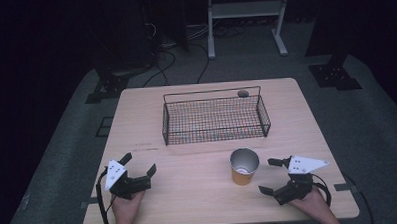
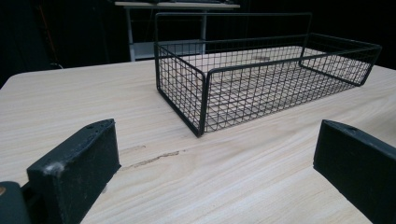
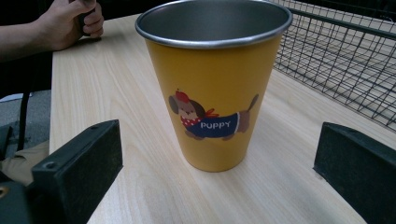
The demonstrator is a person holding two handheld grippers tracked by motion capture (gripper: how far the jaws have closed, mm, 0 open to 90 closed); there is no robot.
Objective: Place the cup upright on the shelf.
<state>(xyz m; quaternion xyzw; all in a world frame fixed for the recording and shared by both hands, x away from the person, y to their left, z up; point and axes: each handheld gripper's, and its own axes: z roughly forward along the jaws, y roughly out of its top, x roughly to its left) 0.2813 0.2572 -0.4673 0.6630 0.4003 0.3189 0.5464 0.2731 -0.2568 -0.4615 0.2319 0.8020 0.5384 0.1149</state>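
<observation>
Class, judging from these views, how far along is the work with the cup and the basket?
Barely begun. Done: nothing; the cup stands upright on the table, outside the wire basket, which holds nothing. In hand: the right gripper is open beside the cup, not touching it; the left gripper is open too, facing the basket. Left, probably: gripping the cup and moving it, perhaps into the basket.

High view: fixed above the near edge of the table [image 1: 199,192], facing forward and down, far enough to take in all four table edges; left gripper view: low over the near left corner, looking along the tabletop toward the wire basket [image 2: 261,79] near the far edge; right gripper view: low at the near right corner, close to the yellow cup [image 3: 212,84], facing leftward across the table; all three views share the basket.
</observation>
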